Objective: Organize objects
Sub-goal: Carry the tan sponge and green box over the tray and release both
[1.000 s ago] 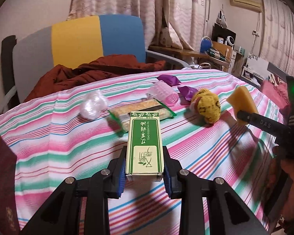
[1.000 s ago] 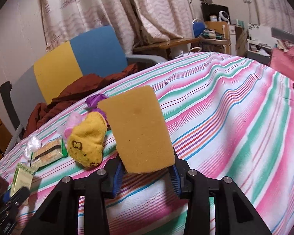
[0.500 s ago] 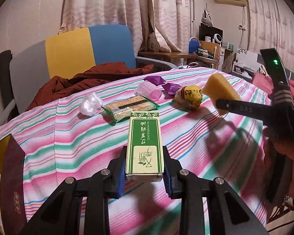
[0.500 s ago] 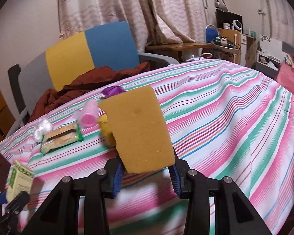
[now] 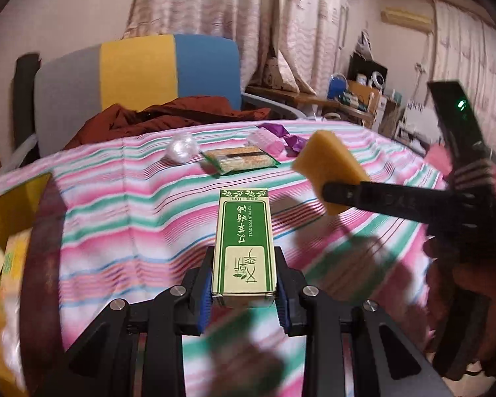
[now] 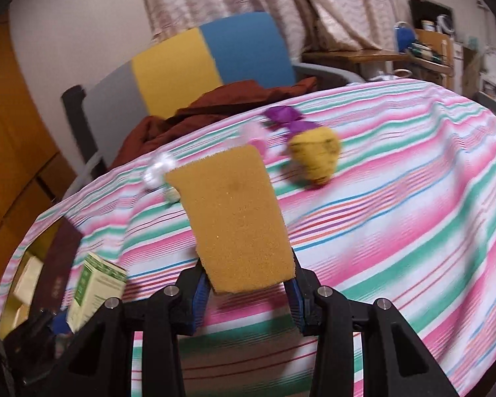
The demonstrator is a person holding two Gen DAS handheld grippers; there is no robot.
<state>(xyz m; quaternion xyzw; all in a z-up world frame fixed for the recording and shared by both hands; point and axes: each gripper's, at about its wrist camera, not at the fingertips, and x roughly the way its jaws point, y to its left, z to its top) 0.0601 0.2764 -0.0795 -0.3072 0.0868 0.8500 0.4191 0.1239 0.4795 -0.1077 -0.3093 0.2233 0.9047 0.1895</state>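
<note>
My left gripper (image 5: 244,294) is shut on a green and cream essential oil box (image 5: 244,241), held above the striped tablecloth (image 5: 122,225). The same box (image 6: 96,284) shows at the lower left of the right wrist view. My right gripper (image 6: 248,292) is shut on a yellow sponge (image 6: 238,218); that sponge (image 5: 330,172) hangs to the right in the left wrist view. On the cloth lie a snack pack (image 5: 239,161), a pink curler (image 5: 264,139), a clear wrapper ball (image 5: 182,147), purple ribbon (image 6: 282,115) and a yellow knitted toy (image 6: 315,154).
An open box with a dark maroon flap (image 5: 44,231) and yellow items inside stands past the table's left edge. A grey, yellow and blue chair (image 5: 139,76) with a rust-red jacket (image 5: 168,115) stands behind the table. Cluttered shelves (image 5: 360,96) are at the back right.
Both grippers have swung left with their loads. The open box at the left edge has come into view. The right gripper and sponge now sit closer in the left wrist view.
</note>
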